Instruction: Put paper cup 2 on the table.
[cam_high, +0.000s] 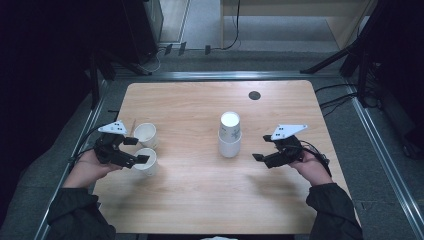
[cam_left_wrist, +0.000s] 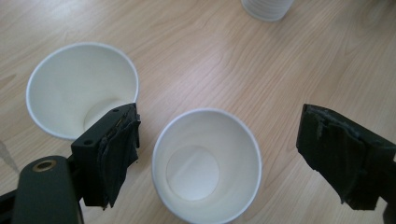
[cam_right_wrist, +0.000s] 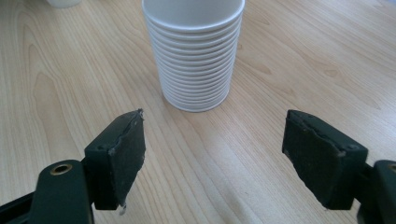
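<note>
A tall stack of white paper cups (cam_high: 230, 135) stands upright near the middle of the wooden table (cam_high: 200, 190). Two single white cups stand at the left, one farther (cam_high: 146, 134) and one nearer (cam_high: 145, 162). My left gripper (cam_high: 136, 150) is open, its jaws on either side of the nearer cup (cam_left_wrist: 205, 163) without touching it; the farther cup (cam_left_wrist: 81, 88) sits just beyond its left jaw. My right gripper (cam_high: 262, 148) is open and empty, a short way right of the stack (cam_right_wrist: 194, 51), pointing at its base.
A small black round mark (cam_high: 254, 95) lies at the table's far right. Cables (cam_high: 340, 100) and dark stands ring the table on the grey floor. Bare wood stretches along the front of the table.
</note>
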